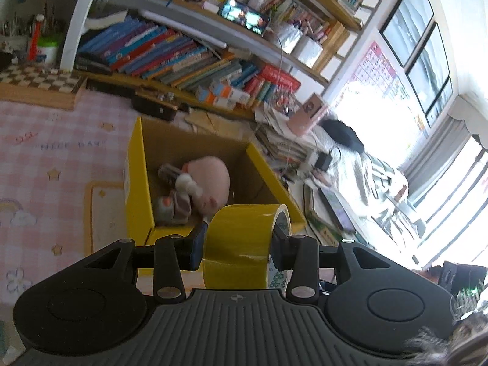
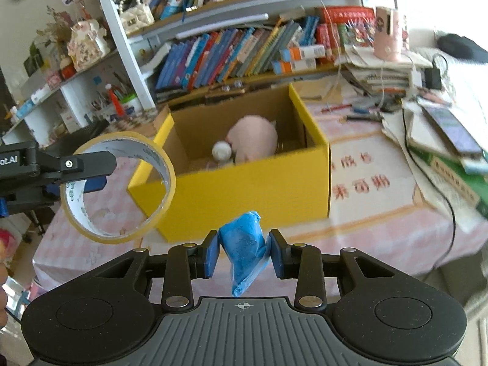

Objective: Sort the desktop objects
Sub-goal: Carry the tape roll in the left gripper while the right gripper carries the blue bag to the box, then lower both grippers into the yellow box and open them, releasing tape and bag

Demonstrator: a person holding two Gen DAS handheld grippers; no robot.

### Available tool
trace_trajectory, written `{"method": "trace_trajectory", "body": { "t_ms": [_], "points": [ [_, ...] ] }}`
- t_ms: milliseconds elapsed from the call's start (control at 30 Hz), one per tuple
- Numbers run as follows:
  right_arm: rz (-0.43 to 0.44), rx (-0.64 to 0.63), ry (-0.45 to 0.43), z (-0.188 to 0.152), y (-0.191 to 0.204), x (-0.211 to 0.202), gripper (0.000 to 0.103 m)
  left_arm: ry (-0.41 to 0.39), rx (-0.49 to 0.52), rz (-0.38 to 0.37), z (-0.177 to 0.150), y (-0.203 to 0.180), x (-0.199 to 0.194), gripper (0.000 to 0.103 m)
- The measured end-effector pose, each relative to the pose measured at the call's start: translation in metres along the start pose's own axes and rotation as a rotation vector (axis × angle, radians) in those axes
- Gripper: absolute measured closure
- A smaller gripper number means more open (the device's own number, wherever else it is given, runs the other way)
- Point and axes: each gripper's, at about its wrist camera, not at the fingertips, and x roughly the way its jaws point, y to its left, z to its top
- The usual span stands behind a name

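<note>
My left gripper (image 1: pixel 238 247) is shut on a yellow tape roll (image 1: pixel 241 244), held in the air just short of the near wall of the yellow cardboard box (image 1: pixel 135 183). The tape roll (image 2: pixel 119 187) and the left gripper (image 2: pixel 100 169) also show in the right wrist view, left of the box (image 2: pixel 244 195). My right gripper (image 2: pixel 244 253) is shut on a blue crumpled bag (image 2: pixel 244 250), held in front of the box. Inside the box lie a pink plush toy (image 1: pixel 210 180) and a small grey toy (image 1: pixel 170 207). The plush toy (image 2: pixel 253 137) shows in the right wrist view too.
The box stands on a pink checked tablecloth (image 2: pixel 381 201). Bookshelves full of books (image 2: pixel 231 48) rise behind it. Stacked papers, a cable and notebooks (image 2: pixel 442 134) crowd the desk's right side. A pink cup (image 2: pixel 389 33) stands on a paper stack.
</note>
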Motion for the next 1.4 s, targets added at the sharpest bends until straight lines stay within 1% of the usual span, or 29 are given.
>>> {"method": "trace_trajectory", "body": {
  "t_ms": [300,400,467,600,733,900,1133,1267,1400],
  "points": [
    [0.067,-0.137,-0.098,0.056,-0.009,0.017,0.068,-0.095,0.067,0.089,0.029,-0.008,0.030,0.064],
    [0.079,-0.187,-0.118,0.071,-0.007,0.031,0.068,-0.101,0.097,0.139,0.036,-0.009,0.049,0.064],
    [0.083,-0.228,-0.115,0.080,-0.006,0.045,0.068,-0.093,0.124,0.183,0.036,-0.008,0.064,0.064],
    [0.072,-0.291,-0.053,0.092,-0.008,0.082,0.068,-0.053,0.175,0.256,0.031,-0.004,0.091,0.065],
    [0.054,-0.354,-0.006,0.093,-0.009,0.108,0.068,-0.026,0.192,0.301,0.028,0.002,0.106,0.065],
    [0.062,-0.405,0.054,0.090,-0.006,0.131,0.068,0.007,0.229,0.344,0.023,0.004,0.120,0.065],
    [0.090,-0.440,0.148,0.088,-0.004,0.152,0.068,0.049,0.313,0.349,0.016,-0.003,0.136,0.065],
    [0.091,-0.458,0.198,0.084,-0.006,0.163,0.068,0.064,0.333,0.349,0.013,-0.005,0.142,0.065],
    [0.102,-0.443,0.218,0.082,-0.010,0.168,0.068,0.067,0.351,0.347,0.011,-0.008,0.146,0.065]
  ]
}}
